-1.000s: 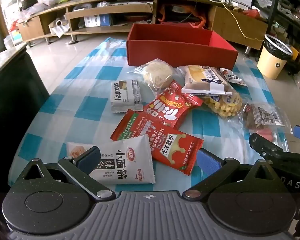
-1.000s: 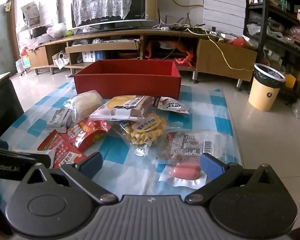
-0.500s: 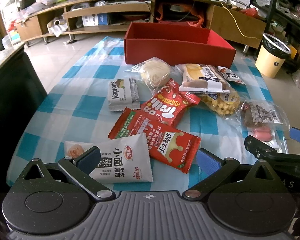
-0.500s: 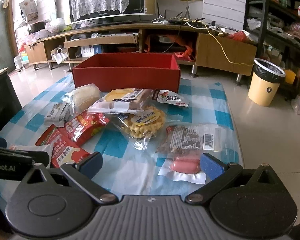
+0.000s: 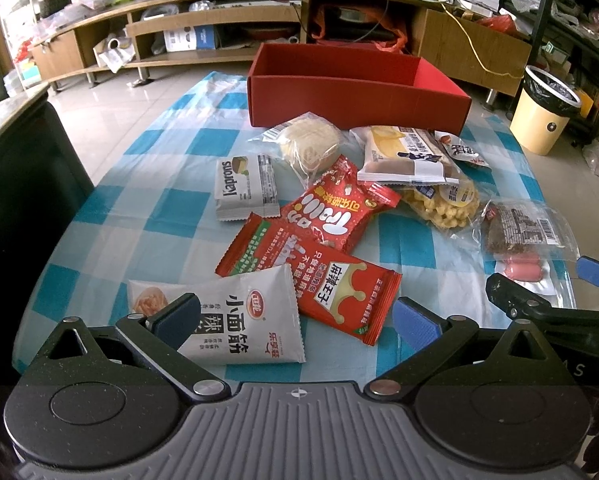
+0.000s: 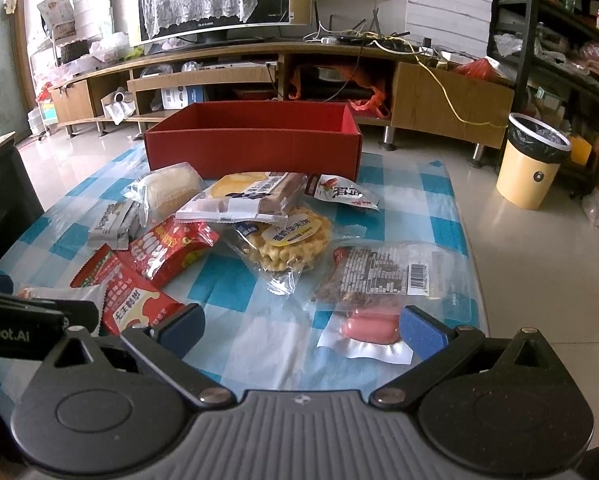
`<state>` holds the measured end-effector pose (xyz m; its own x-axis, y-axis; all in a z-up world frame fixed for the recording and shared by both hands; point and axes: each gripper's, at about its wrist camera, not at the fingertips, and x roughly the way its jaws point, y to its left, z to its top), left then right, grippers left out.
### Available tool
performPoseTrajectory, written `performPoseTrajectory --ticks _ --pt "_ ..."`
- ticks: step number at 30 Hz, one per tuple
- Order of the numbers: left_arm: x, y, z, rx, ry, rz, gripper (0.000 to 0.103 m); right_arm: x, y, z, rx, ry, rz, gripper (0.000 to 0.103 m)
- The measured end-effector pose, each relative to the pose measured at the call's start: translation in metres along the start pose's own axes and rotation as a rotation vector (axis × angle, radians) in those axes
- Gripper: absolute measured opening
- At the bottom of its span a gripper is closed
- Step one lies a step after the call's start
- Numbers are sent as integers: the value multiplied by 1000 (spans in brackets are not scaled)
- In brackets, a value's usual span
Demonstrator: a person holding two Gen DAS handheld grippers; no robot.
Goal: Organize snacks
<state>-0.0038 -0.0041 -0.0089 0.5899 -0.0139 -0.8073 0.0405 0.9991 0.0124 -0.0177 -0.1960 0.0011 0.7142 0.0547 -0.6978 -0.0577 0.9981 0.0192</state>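
A low table covered in a blue-and-white checked cloth (image 5: 147, 216) holds a loose scatter of snack packets, and an open red box (image 5: 355, 94) sits at the far end, apparently empty and likely meant to receive them. The left gripper (image 5: 295, 316) hovers at the near edge with its jaws spread wide and nothing between them, directly over a white packet (image 5: 243, 316) that partly overlaps a red packet (image 5: 319, 280). This suggests the white one is the next pick, being nearest and on top. The right gripper (image 6: 301, 326) is likewise wide open and empty, poised near a vacuum-sealed pink sausage (image 6: 369, 326) that lies just beside its right finger and under the edge of a clear bag of dark snacks (image 6: 379, 276). Further back lie a round pale cake (image 5: 309, 148), a wrapped bread (image 5: 403, 154), yellow puffed snacks (image 5: 439, 204) and a grey Kaprons packet (image 5: 245, 186). The box floor is mostly hidden behind its front wall, so whether anything lies inside cannot be confirmed. Gripper bodies block the table's nearest edge.
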Motion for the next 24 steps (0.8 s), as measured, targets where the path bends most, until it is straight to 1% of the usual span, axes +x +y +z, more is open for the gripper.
performPoseTrajectory --ticks 24 --pt "2 -2 -1 4 3 -4 103 5 1 -3 -7 27 3 103"
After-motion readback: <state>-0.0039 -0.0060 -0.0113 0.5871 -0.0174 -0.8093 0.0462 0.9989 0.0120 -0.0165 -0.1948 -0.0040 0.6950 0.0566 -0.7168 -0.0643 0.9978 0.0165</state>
